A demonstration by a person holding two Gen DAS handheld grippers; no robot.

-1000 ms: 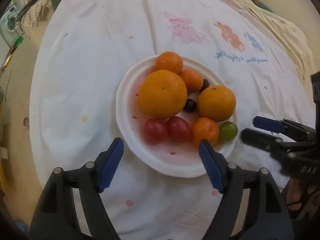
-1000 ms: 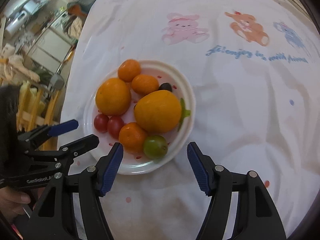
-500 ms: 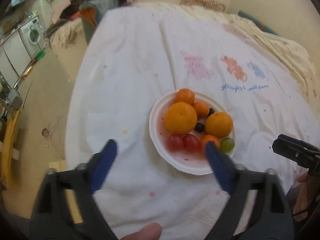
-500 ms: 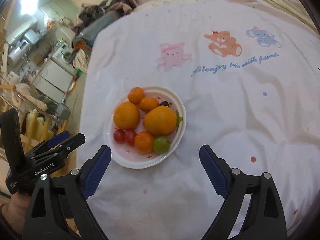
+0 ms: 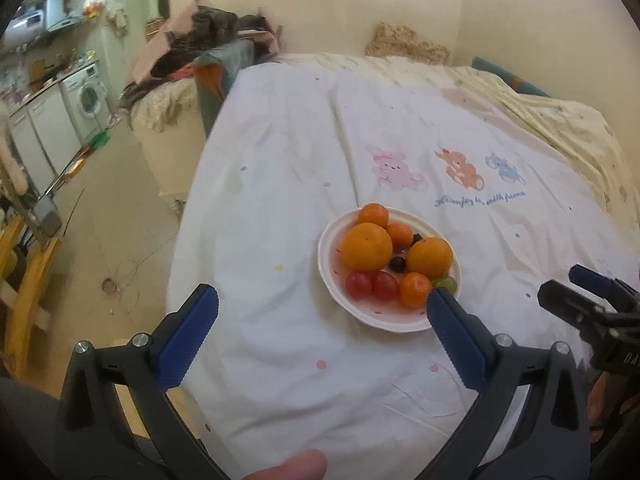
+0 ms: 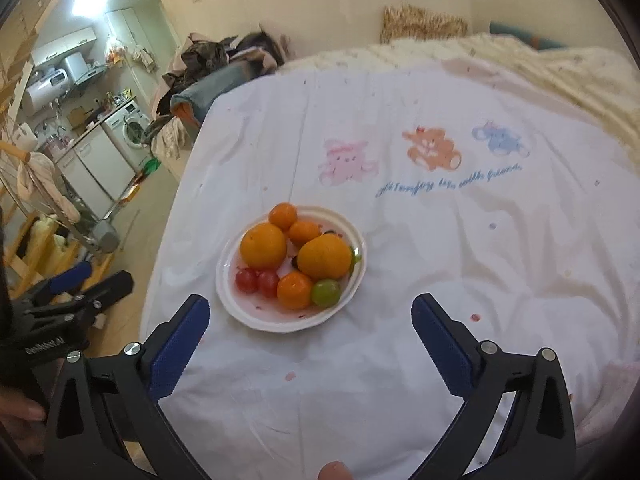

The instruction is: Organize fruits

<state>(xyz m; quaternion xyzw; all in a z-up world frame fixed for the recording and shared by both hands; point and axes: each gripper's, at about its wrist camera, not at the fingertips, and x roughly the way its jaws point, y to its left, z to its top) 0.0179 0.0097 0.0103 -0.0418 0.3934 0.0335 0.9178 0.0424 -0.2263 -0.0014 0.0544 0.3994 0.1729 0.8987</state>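
Note:
A white plate (image 5: 332, 240) (image 6: 228, 300) sits on a white printed sheet. It holds two large oranges (image 5: 366, 247) (image 6: 263, 245), several small mandarins (image 5: 415, 289), two red cherry tomatoes (image 5: 359, 284) (image 6: 246, 280), a green grape (image 6: 326, 292) and dark grapes (image 5: 397, 264). My left gripper (image 5: 322, 316) is open and empty, held well back from the plate and above it. My right gripper (image 6: 310, 322) is open and empty, also pulled back, to the plate's right. Each gripper shows at the other view's edge.
The sheet (image 6: 460, 240) with pink, orange and blue bear prints covers a bed or table. Its left edge drops to the floor (image 5: 120, 220). A washing machine (image 5: 90, 100), cabinets and a pile of clothes (image 6: 208, 64) stand at the far left. A cream blanket (image 5: 560, 120) lies at the right.
Both grippers have pulled back and risen away from the plate, which now looks much smaller. Both jaws stay open and empty. The fruit has not moved.

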